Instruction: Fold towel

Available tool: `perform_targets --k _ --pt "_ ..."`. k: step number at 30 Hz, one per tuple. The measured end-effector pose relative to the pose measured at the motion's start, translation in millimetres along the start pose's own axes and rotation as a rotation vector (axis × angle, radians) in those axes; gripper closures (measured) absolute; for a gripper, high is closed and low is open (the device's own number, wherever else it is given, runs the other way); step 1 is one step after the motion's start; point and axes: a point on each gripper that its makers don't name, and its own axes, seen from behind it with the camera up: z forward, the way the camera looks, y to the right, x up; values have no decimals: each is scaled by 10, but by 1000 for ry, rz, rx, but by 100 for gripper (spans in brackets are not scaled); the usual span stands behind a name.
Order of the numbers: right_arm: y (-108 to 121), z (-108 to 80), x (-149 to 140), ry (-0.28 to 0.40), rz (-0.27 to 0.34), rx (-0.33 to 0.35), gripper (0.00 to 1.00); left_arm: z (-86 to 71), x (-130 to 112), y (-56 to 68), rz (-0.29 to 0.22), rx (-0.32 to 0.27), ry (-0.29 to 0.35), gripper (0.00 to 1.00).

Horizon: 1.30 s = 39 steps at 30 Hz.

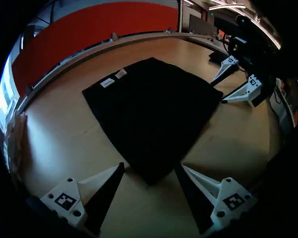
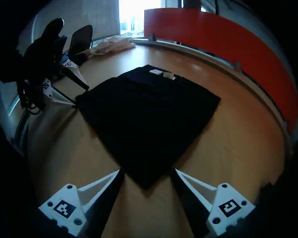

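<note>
Two wide-open sets of fingers, nothing grabbed yet: left gripper [image 1: 149, 166] and right gripper [image 2: 147, 171] each straddled a 6 o'clock corner of the flat black towel [image 1: 149, 107] on the worktop [image 1: 236, 135], presumably lined up for pinching.

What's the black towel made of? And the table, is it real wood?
The towel looks like soft cloth, matte black: it lies limp and flat, with small white tags. The table looks like wood or wood-look laminate, smooth and slightly shiny; I can't tell which.
</note>
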Motion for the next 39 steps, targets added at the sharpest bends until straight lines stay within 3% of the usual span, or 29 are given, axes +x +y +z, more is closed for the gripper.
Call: perform_targets --k 5,10,21,23,31,39 --pt "-24 -3 3 2 -5 5 22 -1 -10 6 -6 3 -5 7" --pt "-27 -4 3 1 -4 7 26 3 -6 42 5 -5 -11 18" --pt "11 -8 -3 -3 5 2 67 -3 -5 103 8 -11 -29 33" --pt "15 -7 -2 -3 6 1 71 -1 -4 118 9 -14 -34 38" --pt "-14 -4 7 -8 10 15 81 24 37 124 -6 -5 -44 82" --pt "-24 -30 35 -3 13 7 86 19 108 122 -39 -2 -42 88"
